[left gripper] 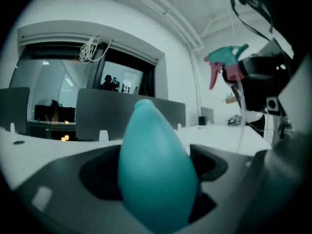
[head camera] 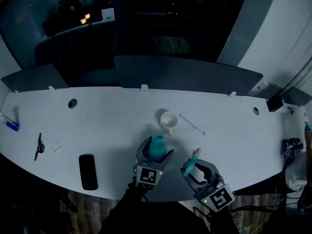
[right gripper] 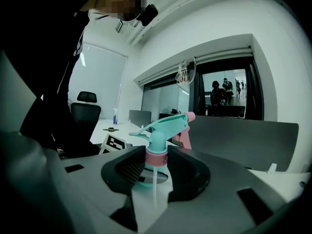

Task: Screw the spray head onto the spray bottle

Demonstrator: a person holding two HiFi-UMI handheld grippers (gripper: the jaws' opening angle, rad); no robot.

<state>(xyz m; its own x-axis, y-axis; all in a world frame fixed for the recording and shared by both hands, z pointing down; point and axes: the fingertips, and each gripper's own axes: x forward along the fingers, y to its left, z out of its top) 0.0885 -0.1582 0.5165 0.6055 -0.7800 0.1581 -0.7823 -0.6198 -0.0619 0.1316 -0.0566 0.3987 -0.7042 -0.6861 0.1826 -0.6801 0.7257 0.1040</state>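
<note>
- Table (head camera: 234, 130): white and long, carrying everything listed below.
- Black tool (head camera: 39, 146) and black flat slab (head camera: 88, 171): both are lying at the table's left, well apart from the grippers.
- Left gripper (head camera: 156, 155): its jaws are clamping the spray bottle (head camera: 157, 145) over the near edge of the table.
- Spray bottle, appearance: plain teal, with a wide body tapering to a narrow top that carries no head.
- White cup (head camera: 168, 120) and thin clear rod (head camera: 191, 125): both are lying just beyond the bottle. Only the head view is showing them.
- Right gripper (head camera: 197, 169): just right of the left one, its jaws are gripping the spray head (head camera: 192, 162) at the collar.
- Spray head, appearance: the right gripper view is showing it upright, with a teal body (right gripper: 158, 130), a pink trigger and collar, and a clear dip tube (right gripper: 155, 184) hanging below.
- Left gripper view only: it is showing the spray head (left gripper: 226, 62) raised at upper right, apart from the bottle (left gripper: 156, 174).
- Right gripper view only: it is catching the left gripper's marker cube (right gripper: 113, 144).
</note>
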